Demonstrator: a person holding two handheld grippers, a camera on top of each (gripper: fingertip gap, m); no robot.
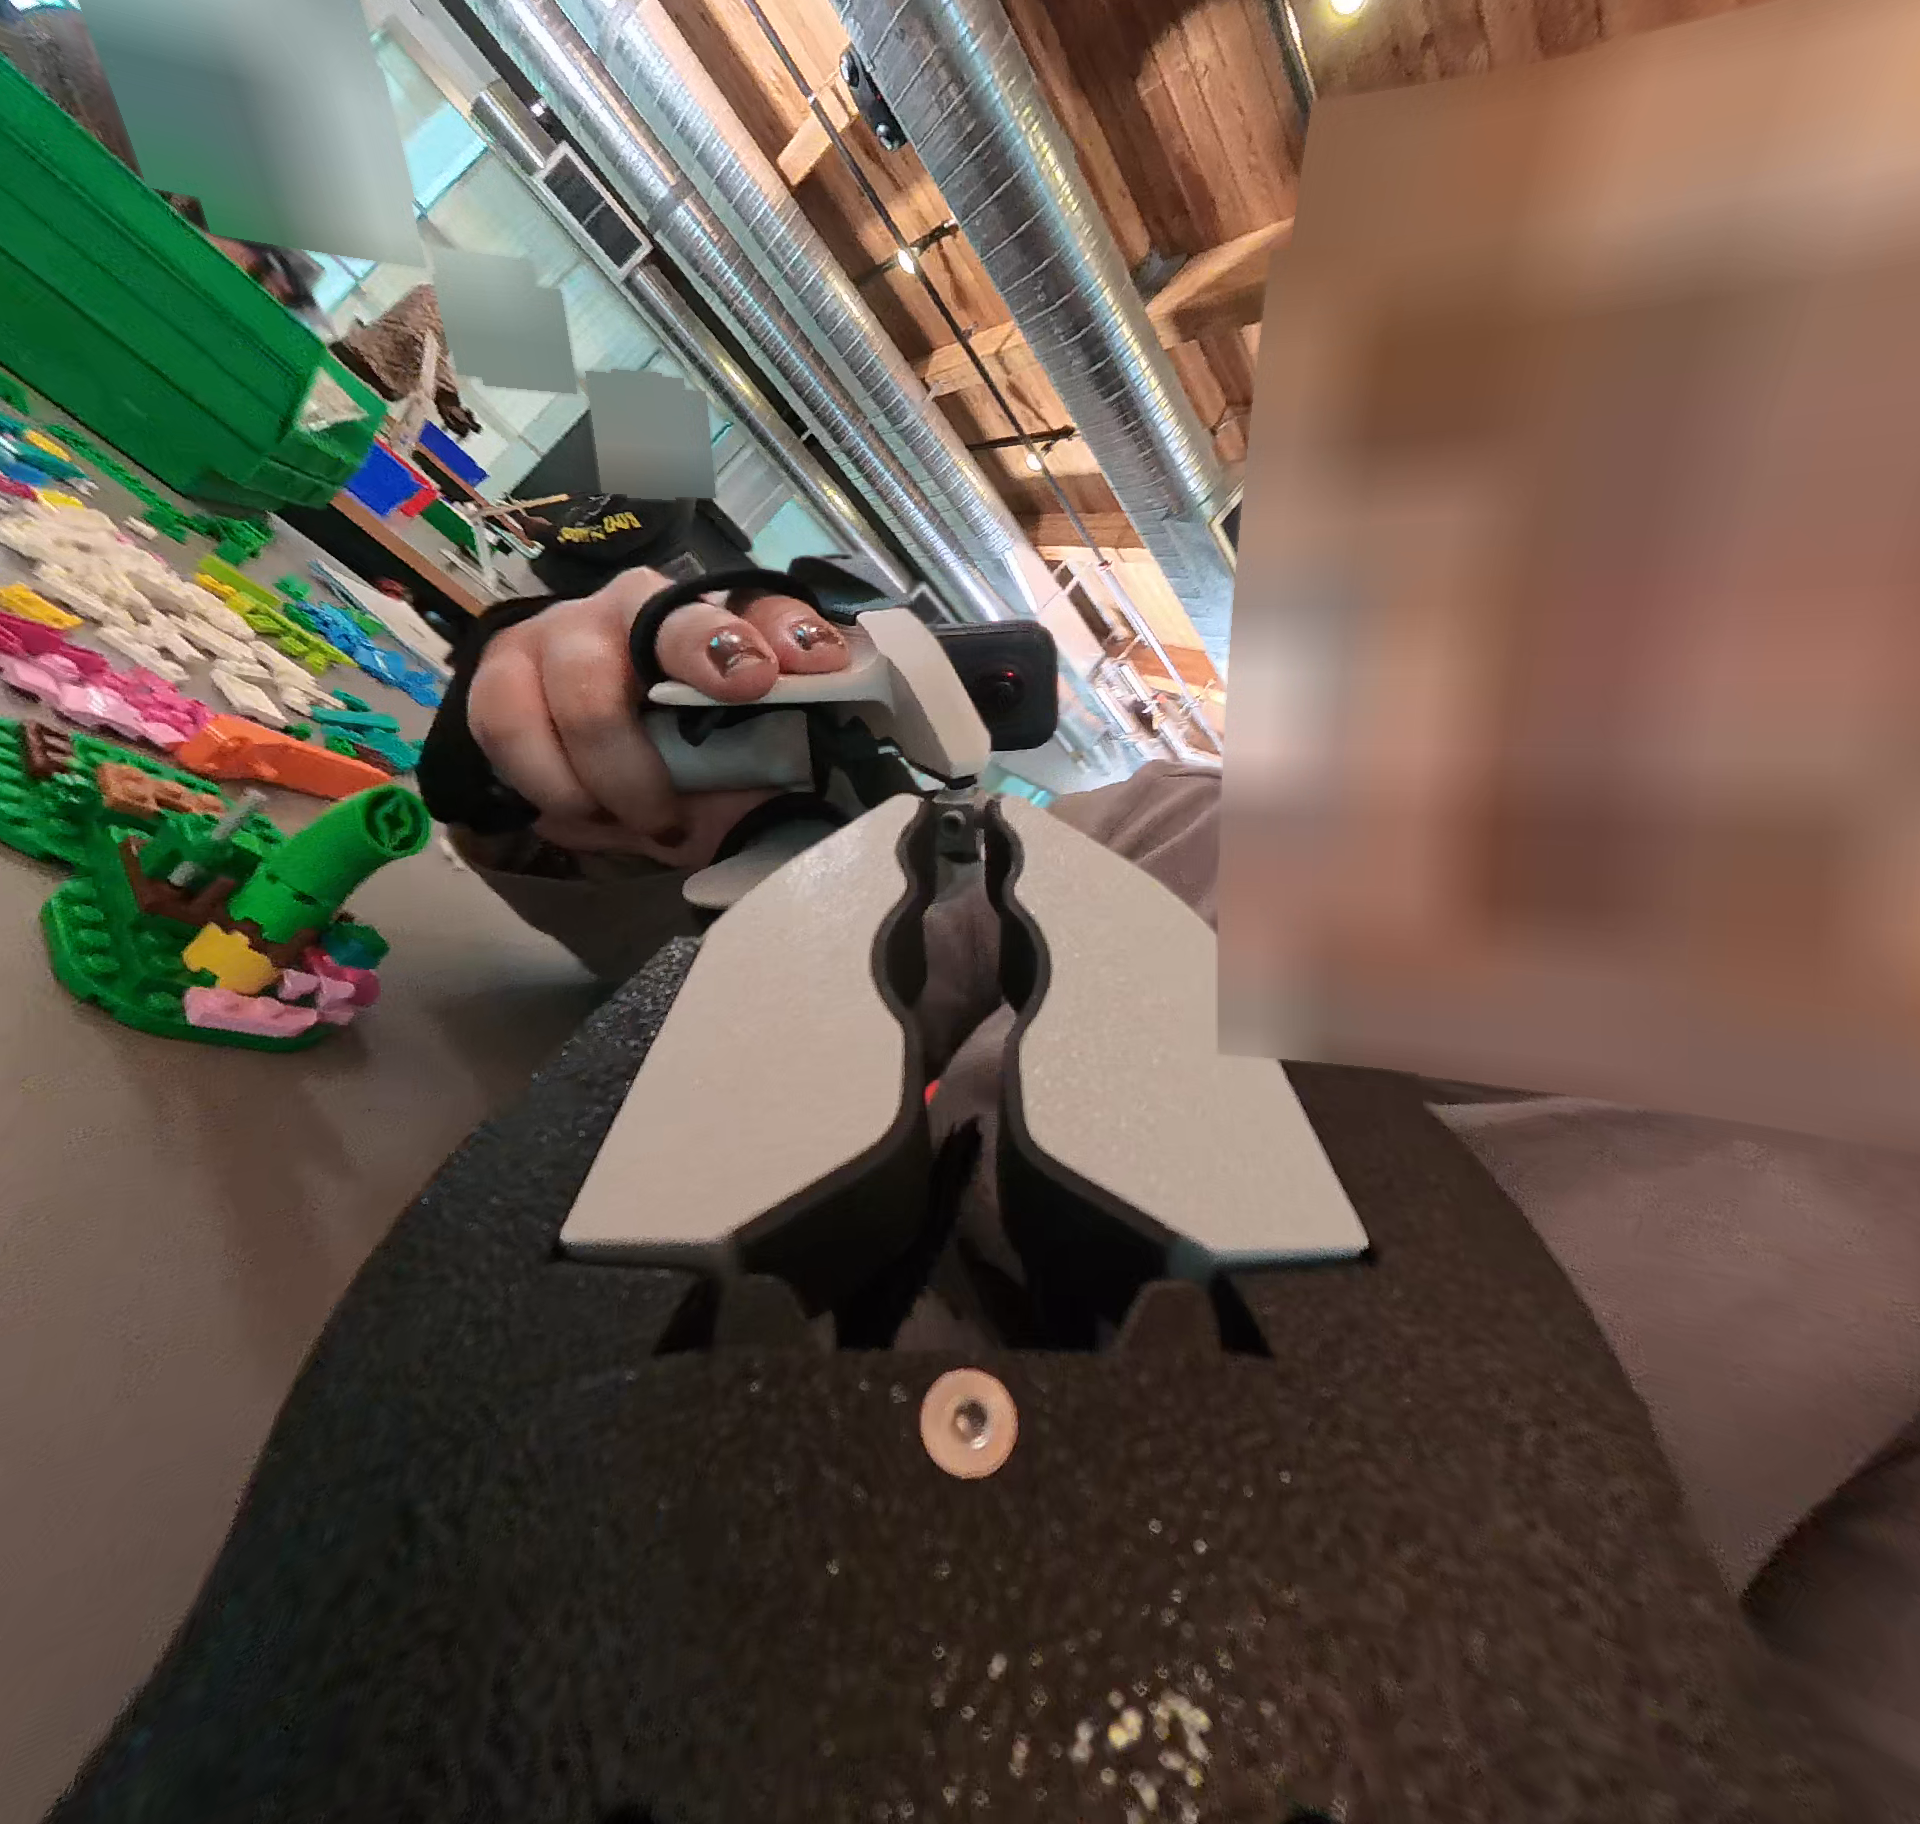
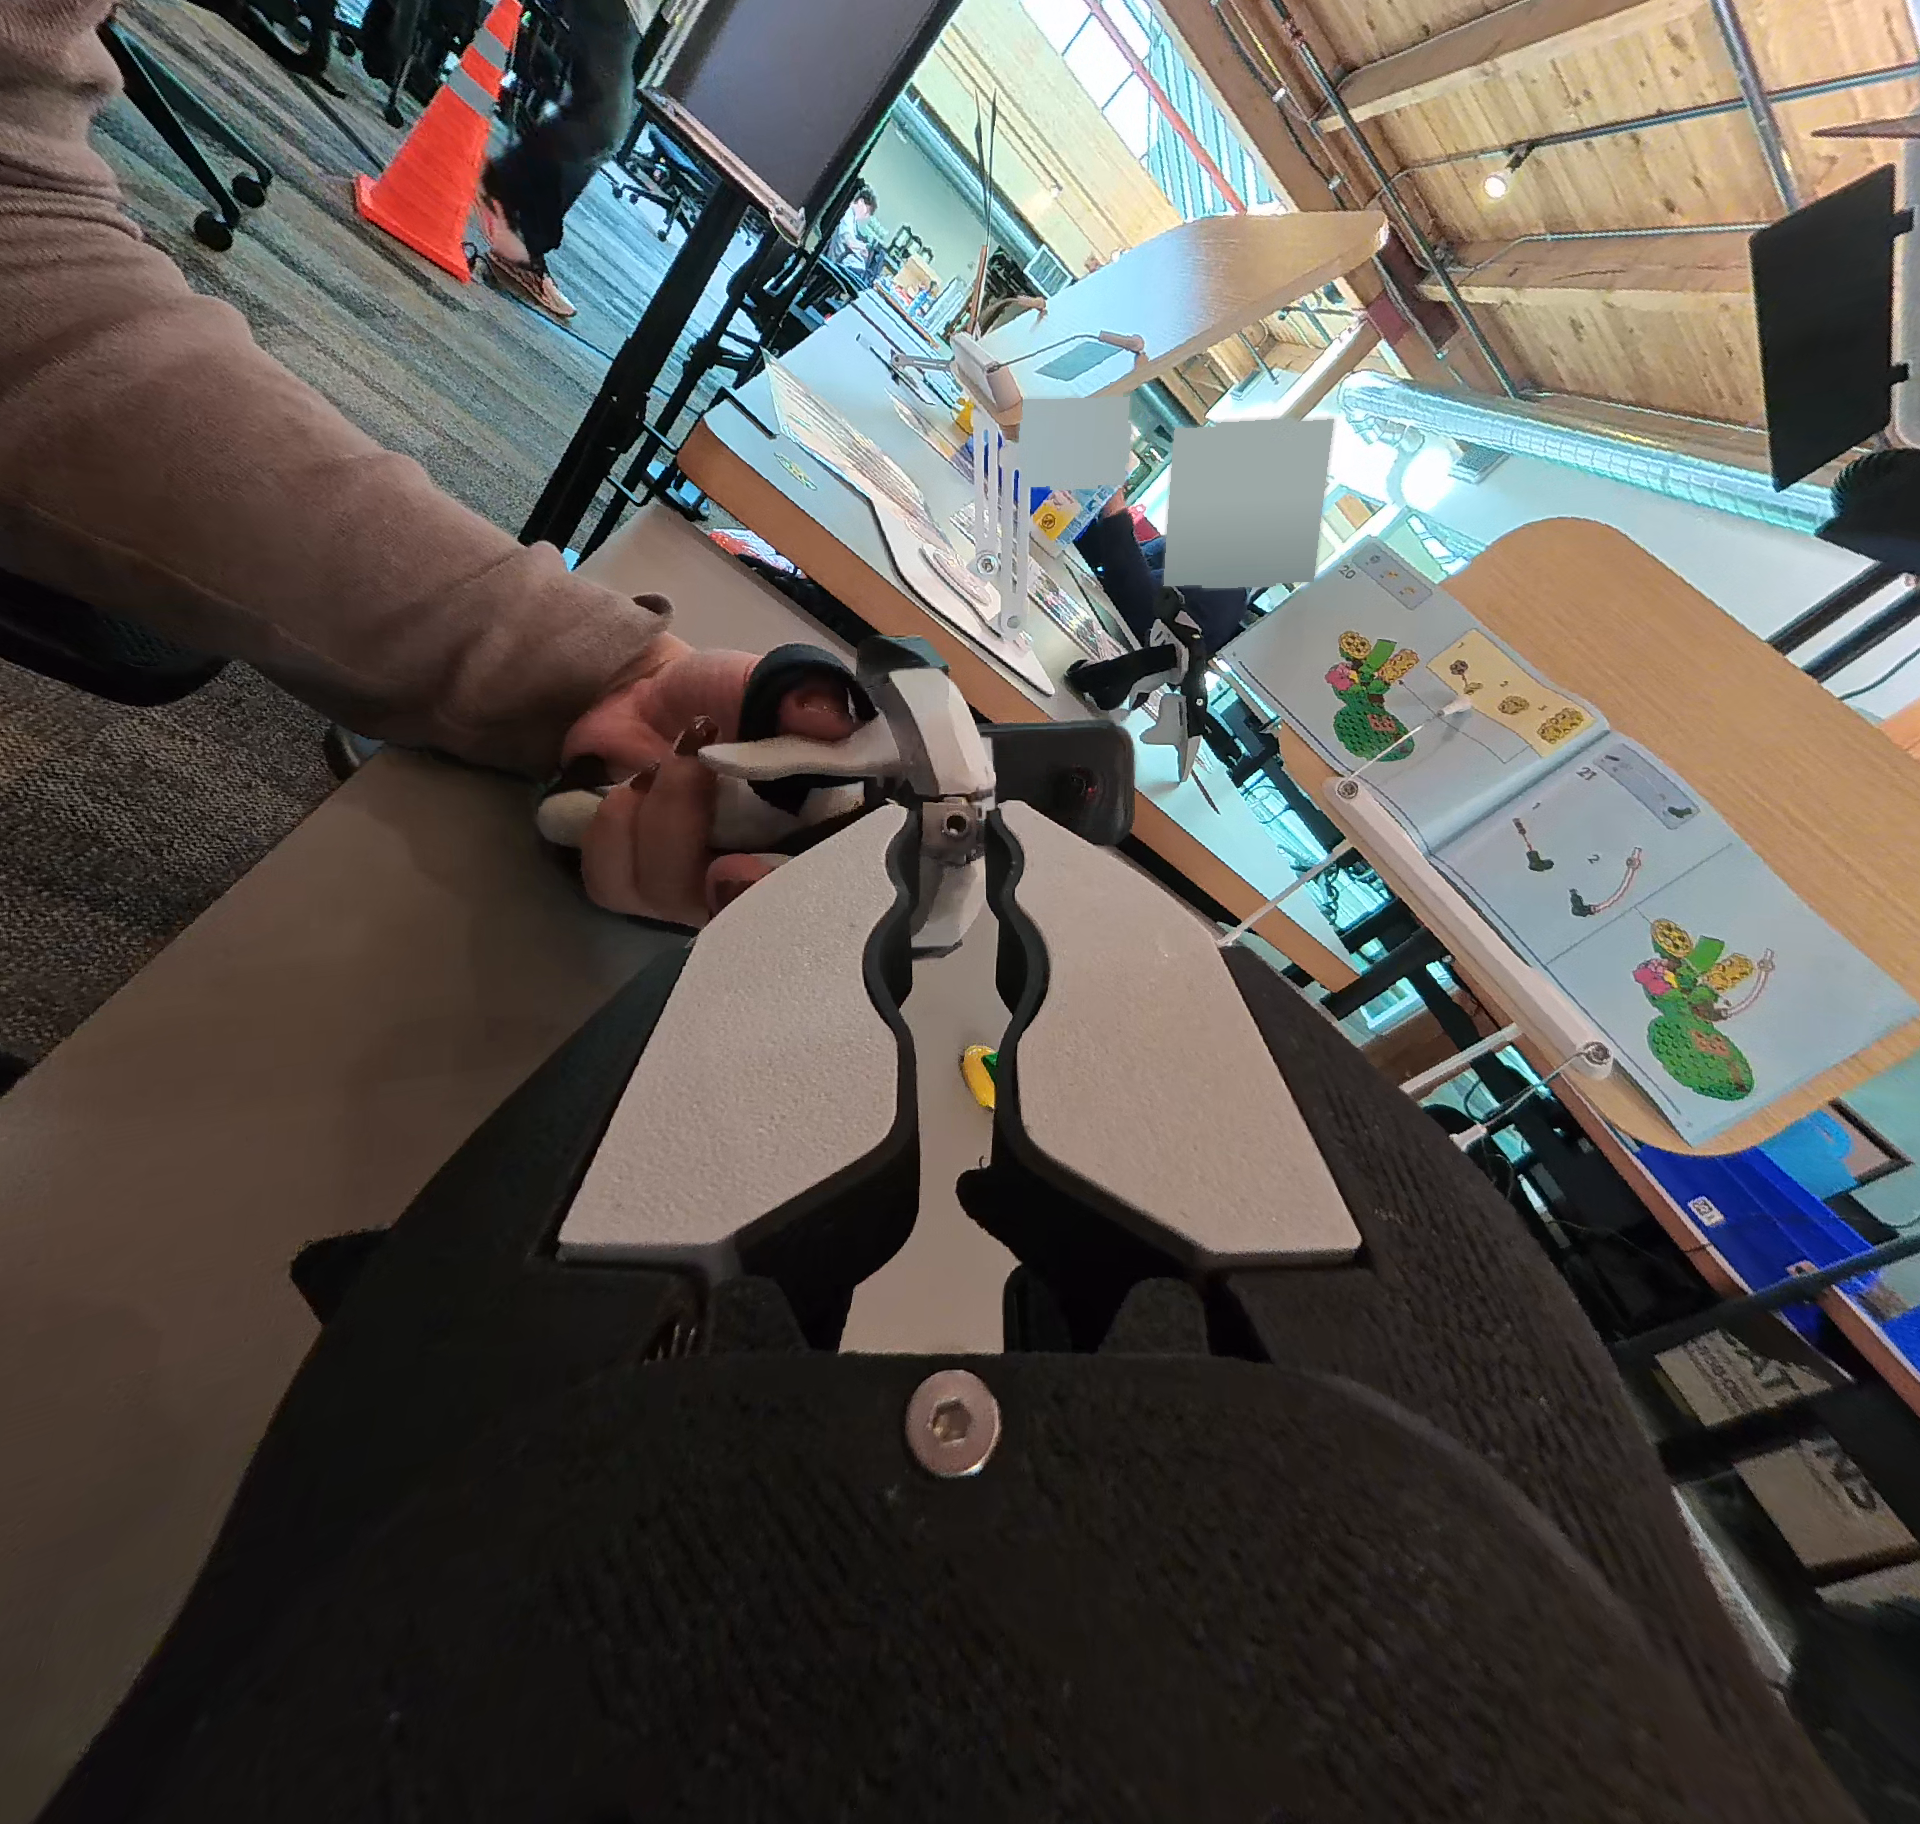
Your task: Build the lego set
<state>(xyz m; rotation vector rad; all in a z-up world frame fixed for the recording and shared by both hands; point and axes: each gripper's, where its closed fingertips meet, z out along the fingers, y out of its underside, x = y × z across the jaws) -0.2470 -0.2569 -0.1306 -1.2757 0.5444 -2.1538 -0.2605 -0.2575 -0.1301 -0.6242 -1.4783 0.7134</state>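
My two grippers face each other above the grey table [image 1: 208,1255], tip to tip. The left gripper [image 1: 952,820] is closed down on a small grey Lego piece [image 1: 950,825] at its fingertips. The right gripper [image 2: 952,829] pinches the same small grey piece [image 2: 954,827], whose hole faces that camera. Each view shows the other gripper in a person's hand just behind the tips. The partly built model [image 1: 218,927], a green base with a green pipe and pink, yellow and brown parts, stands to the left on the table. A small yellow and green part [image 2: 979,1073] shows between the right fingers.
Loose sorted bricks [image 1: 156,621] and an orange piece [image 1: 275,756] lie behind the model, with green bins [image 1: 135,320] beyond. An open instruction booklet [image 2: 1558,839] stands on a holder at the right. A person's body is close behind the grippers. My left and right fingertips are right by each other.
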